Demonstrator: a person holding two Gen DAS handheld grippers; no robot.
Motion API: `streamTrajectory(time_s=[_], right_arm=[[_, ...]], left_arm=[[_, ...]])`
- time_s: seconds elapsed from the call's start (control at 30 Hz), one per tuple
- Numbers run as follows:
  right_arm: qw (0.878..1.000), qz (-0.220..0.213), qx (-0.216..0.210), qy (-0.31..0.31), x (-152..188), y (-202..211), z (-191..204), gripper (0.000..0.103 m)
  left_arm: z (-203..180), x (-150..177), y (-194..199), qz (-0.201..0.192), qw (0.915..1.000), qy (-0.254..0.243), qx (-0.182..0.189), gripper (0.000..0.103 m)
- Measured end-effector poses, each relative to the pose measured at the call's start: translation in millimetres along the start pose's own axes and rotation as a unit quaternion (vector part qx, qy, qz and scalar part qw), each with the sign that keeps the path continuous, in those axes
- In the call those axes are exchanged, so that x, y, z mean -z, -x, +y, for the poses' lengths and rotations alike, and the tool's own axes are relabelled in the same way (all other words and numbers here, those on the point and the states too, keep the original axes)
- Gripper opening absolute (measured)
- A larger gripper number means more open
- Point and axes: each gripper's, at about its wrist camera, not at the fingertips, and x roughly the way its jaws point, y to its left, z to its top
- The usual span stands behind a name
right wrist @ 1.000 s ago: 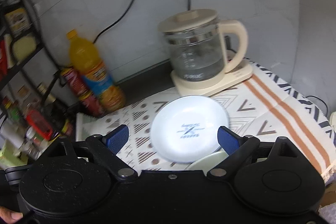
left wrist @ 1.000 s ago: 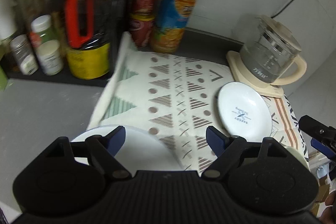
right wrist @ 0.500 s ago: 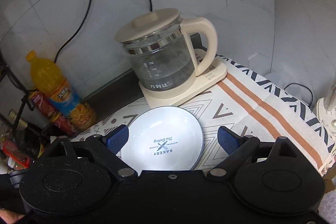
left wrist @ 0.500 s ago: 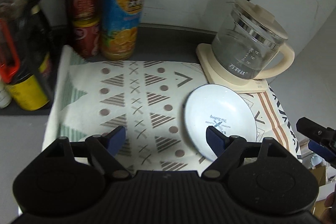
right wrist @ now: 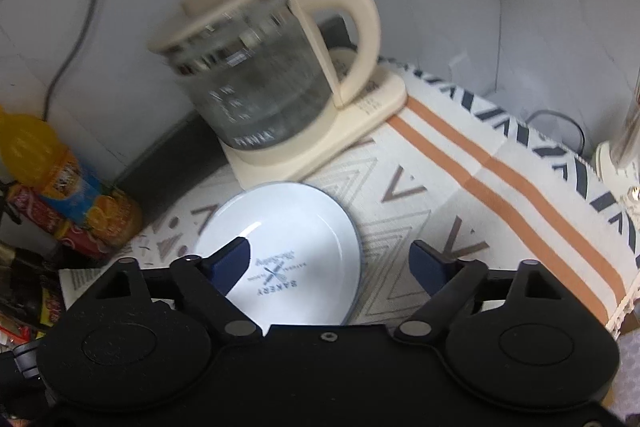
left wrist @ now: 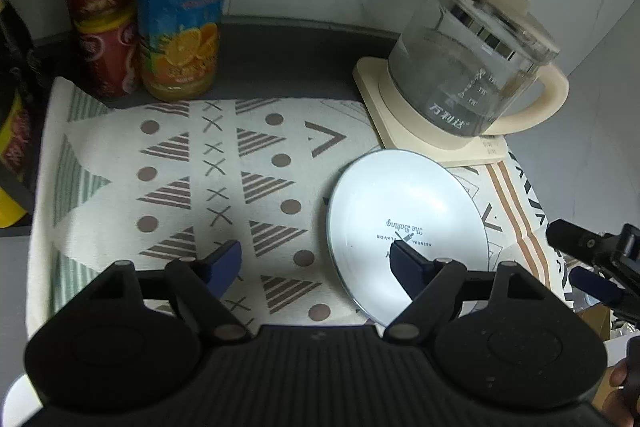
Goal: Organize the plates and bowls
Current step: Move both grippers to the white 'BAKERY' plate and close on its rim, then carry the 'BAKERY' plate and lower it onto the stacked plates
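Observation:
A white shallow plate (left wrist: 400, 203) with a printed bakery logo lies on the patterned cloth (left wrist: 192, 163), just in front of the kettle base. My left gripper (left wrist: 314, 261) hovers over the plate's left rim. Its jaws are closing; the rim is between them and neither pad touches it. My right gripper (right wrist: 330, 261) hangs over the same plate (right wrist: 304, 227), its left finger above the plate and its right finger beyond the right rim. Its jaws are closing too, not pressing on anything. One of its blue pads (left wrist: 592, 283) shows at the right edge of the left wrist view.
A glass kettle (left wrist: 468, 67) on a cream base stands right behind the plate. An orange juice bottle (left wrist: 180, 7) and stacked red cans (left wrist: 100, 27) stand at the back left against the wall. The cloth's fringed edge (right wrist: 624, 291) drops off at the right.
The left gripper swung right, away from the bottles and a larger white plate, to the small plate. The right gripper sank closer to that plate and shifted right. Both jaws narrowed slightly.

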Motion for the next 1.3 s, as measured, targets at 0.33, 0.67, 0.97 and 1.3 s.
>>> streamTrajectory(time_s=[0.33, 0.67, 0.97, 1.3], right_arm=[[0.994, 0.103, 0.024, -0.015, -8.6, -53.4, -21.9, 0.065], [0.985, 0.171, 0.019, -0.031, -13.3, -89.9, -26.8, 0.046], [0.984, 0.176, 0.02, -0.011, -13.2, -103.6, -17.4, 0.045], [0.989, 0.138, -0.032, -0.038, -8.9, -91.9, -27.7, 0.01]], left_arm=[[-8.3, 1.4, -45.1, 0.051, 0.9987, 0.007, 0.006, 0.066], [-13.9, 7.6, -73.0, 0.086, 0.9961, 0.019, 0.009, 0.04], [-12.8, 1.7, -81.4, 0.085, 0.9956, 0.031, 0.023, 0.032], [-7.9, -0.5, -83.4, 0.077, 0.9958, 0.041, 0.029, 0.014]])
